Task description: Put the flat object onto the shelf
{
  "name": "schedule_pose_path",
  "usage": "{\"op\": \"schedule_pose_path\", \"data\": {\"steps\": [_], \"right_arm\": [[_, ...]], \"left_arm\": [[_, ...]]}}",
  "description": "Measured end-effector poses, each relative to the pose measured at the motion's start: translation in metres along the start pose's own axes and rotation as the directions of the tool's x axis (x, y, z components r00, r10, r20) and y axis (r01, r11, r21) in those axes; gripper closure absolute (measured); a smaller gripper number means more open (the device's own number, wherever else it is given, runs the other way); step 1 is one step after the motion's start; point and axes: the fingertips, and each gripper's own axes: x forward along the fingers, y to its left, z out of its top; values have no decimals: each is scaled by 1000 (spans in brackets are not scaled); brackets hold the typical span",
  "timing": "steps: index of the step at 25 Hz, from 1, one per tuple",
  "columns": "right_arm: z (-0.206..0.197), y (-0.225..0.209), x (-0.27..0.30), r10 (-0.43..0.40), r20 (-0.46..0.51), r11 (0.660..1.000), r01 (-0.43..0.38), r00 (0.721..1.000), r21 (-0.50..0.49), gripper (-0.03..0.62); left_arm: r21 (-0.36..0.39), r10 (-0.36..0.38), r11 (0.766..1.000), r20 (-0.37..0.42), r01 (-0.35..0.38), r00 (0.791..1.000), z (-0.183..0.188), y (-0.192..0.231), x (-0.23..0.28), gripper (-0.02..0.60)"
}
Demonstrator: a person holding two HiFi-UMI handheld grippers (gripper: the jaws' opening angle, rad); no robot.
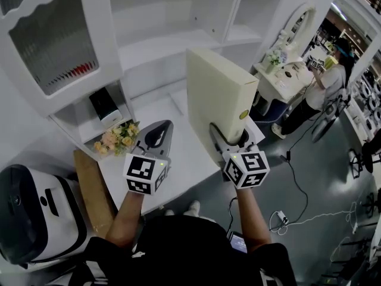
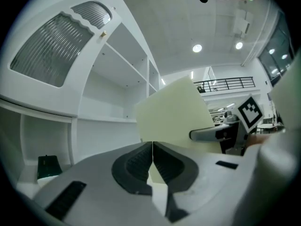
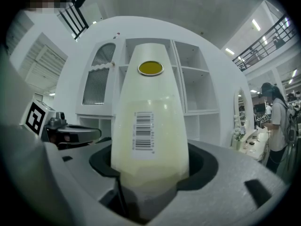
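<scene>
The right gripper clamps its jaws on the lower end of the cream box, holding it upright, seemingly just clear of the worktop's right edge, likely to slide edge-first into the shelf, while the left gripper hovers beside it, jaws closed on nothing.

Reaching forward with left forearm and right forearm, both bare, roughly side by side. Holding the left gripper about level, jaws pressed right together, nothing pinched in there. Clamping the right gripper onto the narrow bottom end of a flat cream box, jaws spread wide with one on either face, box standing upright out of it. Got the two grippers near each other but not touching, marker cube at the back of each, right above the hands.
</scene>
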Motion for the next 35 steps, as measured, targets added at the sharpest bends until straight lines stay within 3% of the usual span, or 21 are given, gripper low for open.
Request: {"op": "schedule_pose_path", "data": {"steps": [9,22,30,35], "right_arm": [[14,-7,21,90,-8,992,-90,996,-87,293],[47,-18,54,171,-58,943,-180,984,-279,295],[70,-21,70,174,-101,866,-201,979,-458,298],[76,-19,75,174,-133,793,-219,976,-568,299]], "left_arm": [[22,65,998,5,-66,998,5,0,12,575],[72,142,987,15,-142,990,22,15,24,575],[100,153,983,25,-154,988,32,17,38,575],[113,150,982,24,-151,988,32,12,48,575]]}}
